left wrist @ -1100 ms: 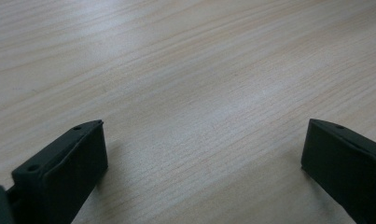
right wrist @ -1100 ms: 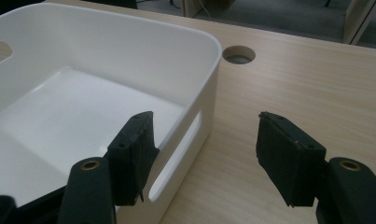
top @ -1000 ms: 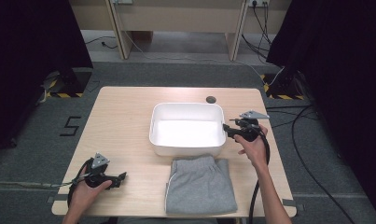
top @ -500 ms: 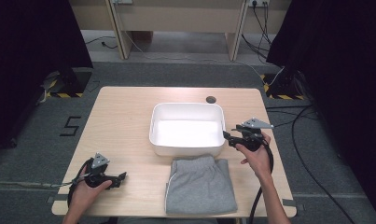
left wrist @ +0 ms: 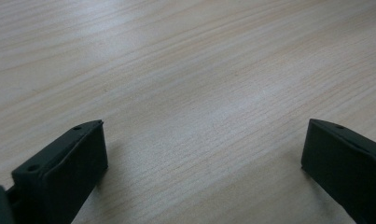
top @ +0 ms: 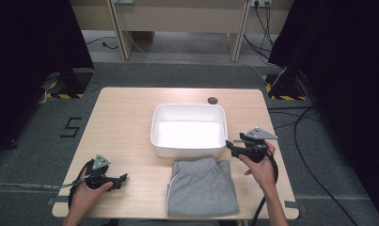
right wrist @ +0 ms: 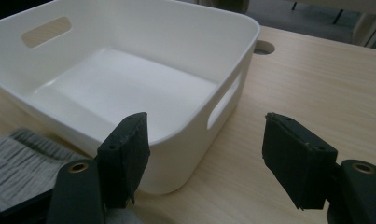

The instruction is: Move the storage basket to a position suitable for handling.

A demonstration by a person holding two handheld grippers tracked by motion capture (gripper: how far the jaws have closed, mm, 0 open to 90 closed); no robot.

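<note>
A white plastic bin (top: 188, 132) (right wrist: 129, 84) stands empty at the middle of the wooden table (top: 126, 122). In front of it lies a folded grey pair of shorts (top: 202, 186) with a ribbed waistband (right wrist: 17, 154). My right gripper (top: 230, 144) (right wrist: 206, 161) is open beside the bin's right front corner, just above the shorts' right edge, with nothing between its jaws. My left gripper (top: 122, 178) (left wrist: 202, 172) rests open near the table's front left corner, over bare wood.
A round cable hole (top: 212, 100) (right wrist: 264, 46) sits in the table behind the bin. Cables trail from both grippers off the table's front edge. Dark curtains hang at both sides and desk legs stand on the grey floor beyond the table.
My right gripper has drawn back toward the front of the table, from the bin's right wall down to its front right corner. The left gripper has stayed still.
</note>
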